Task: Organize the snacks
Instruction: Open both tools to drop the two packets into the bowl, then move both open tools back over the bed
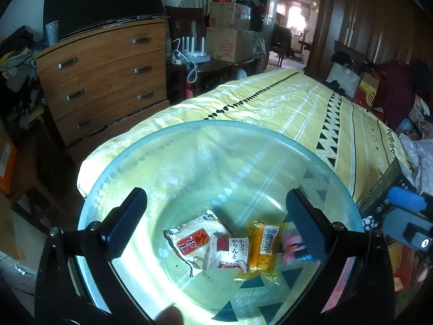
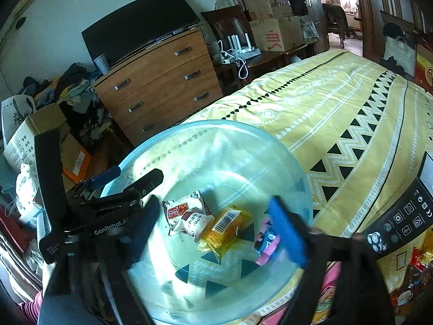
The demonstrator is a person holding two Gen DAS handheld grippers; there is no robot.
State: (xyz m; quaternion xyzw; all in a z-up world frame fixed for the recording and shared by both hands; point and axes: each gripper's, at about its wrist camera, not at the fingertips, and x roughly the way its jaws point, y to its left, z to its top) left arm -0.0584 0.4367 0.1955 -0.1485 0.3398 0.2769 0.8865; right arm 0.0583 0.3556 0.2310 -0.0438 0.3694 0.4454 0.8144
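A clear glass bowl (image 1: pixel 189 140) sits on the yellow patterned bedspread (image 1: pixel 297 108). In it lie a white packet with a red label (image 1: pixel 192 241), a white packet with Japanese writing (image 1: pixel 230 252), a yellow wrapped snack (image 1: pixel 265 249) and a pink and blue packet (image 1: pixel 291 243). My left gripper (image 1: pixel 216 222) is open above the bowl, empty. My right gripper (image 2: pixel 216 230) is open over the bowl (image 2: pixel 216 135), empty, its blue finger (image 2: pixel 286 230) beside the pink packet (image 2: pixel 266 243). The yellow snack (image 2: pixel 224 224) and the white packets (image 2: pixel 186 214) lie between the fingers.
A black box with icons (image 2: pixel 400 222) and red snack packets (image 2: pixel 416 268) lie on the bed at right. A wooden chest of drawers (image 1: pixel 102 78) with a dark screen stands past the bed's left edge, beside cardboard boxes (image 1: pixel 230 38). The bedspread stretches open beyond the bowl.
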